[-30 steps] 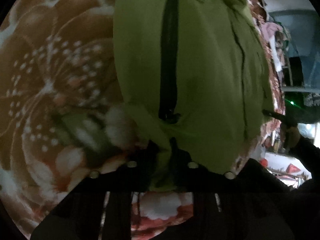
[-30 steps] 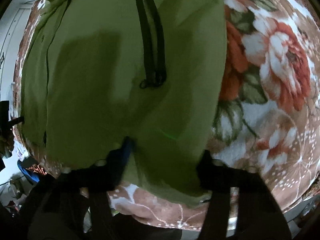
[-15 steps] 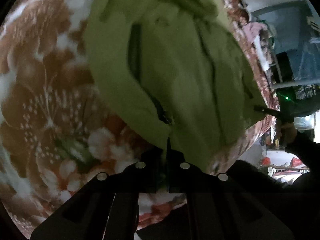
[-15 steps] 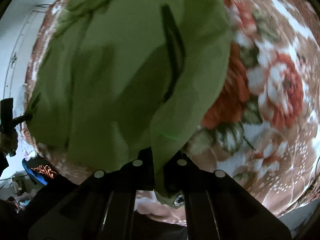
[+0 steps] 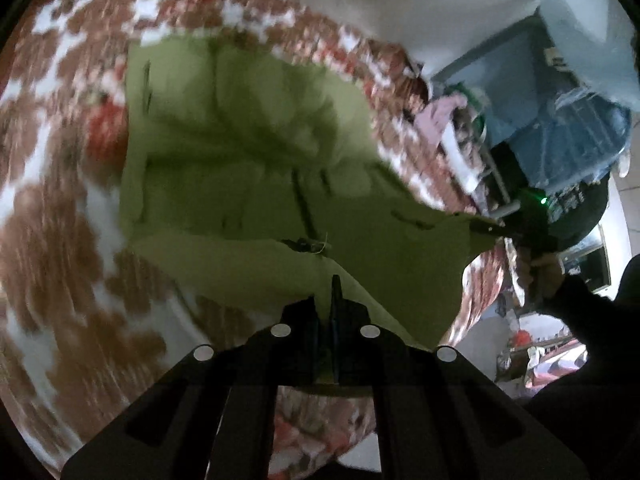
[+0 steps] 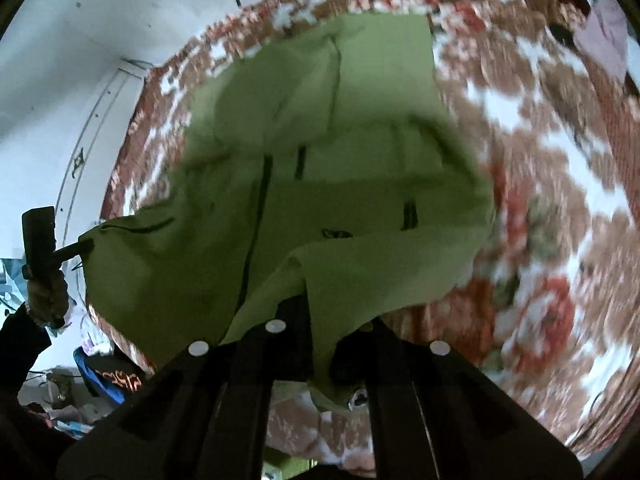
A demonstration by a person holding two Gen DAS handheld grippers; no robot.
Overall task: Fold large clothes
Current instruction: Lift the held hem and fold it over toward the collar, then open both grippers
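Both tools are clamped on the near hem of the green jacket [image 5: 248, 184]. The left gripper [image 5: 325, 312] pinches one corner between its closed fingers; the right gripper [image 6: 320, 344] pinches the other, the cloth hanging down through it. Ahead of both, the rest of the jacket lies spread on the floral blanket [image 6: 552, 208].

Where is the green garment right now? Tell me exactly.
The green garment lies spread on the floral blanket, with its near edge pinched in the left gripper and the right gripper, central in both wrist views.
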